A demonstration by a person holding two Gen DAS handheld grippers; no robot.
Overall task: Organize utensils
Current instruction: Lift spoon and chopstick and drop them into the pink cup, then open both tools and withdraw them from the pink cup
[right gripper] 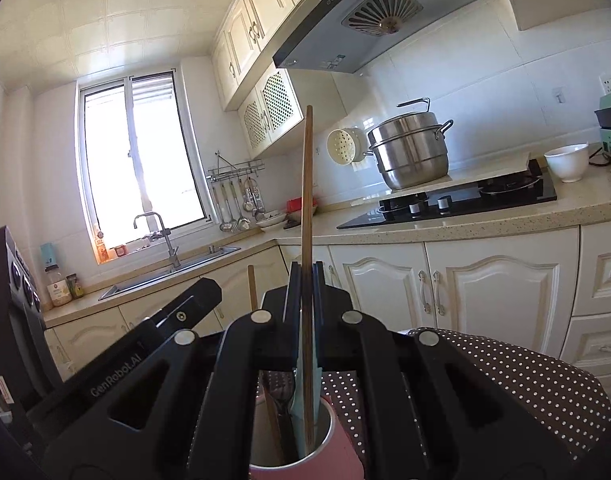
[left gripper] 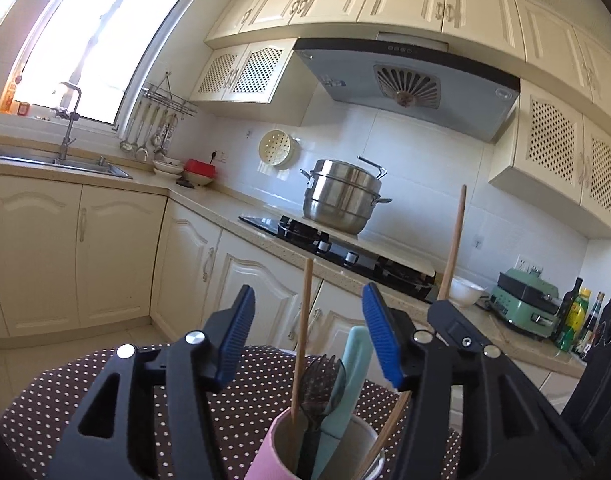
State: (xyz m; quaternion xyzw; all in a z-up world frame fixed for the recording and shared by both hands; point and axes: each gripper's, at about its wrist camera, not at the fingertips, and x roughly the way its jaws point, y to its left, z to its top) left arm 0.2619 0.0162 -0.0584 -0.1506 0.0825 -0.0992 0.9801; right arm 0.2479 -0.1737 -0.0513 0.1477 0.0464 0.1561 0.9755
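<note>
Brown white-dotted tablecloth (left gripper: 257, 380), pink utensil cup (left gripper: 265, 456) standing on it

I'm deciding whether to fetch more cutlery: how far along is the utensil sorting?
Done: one chopstick, a dark fork and a mint-handled utensil stand in the pink cup, and the left gripper is open around them, gripping nothing. In hand: the right gripper is shut on the second chopstick, its lower end already in the cup. Left: releasing it.

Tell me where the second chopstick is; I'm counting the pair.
In the right wrist view, the second chopstick stands upright at centre, clamped in the right gripper, its lower end inside the pink cup beside the teal utensil.
</note>
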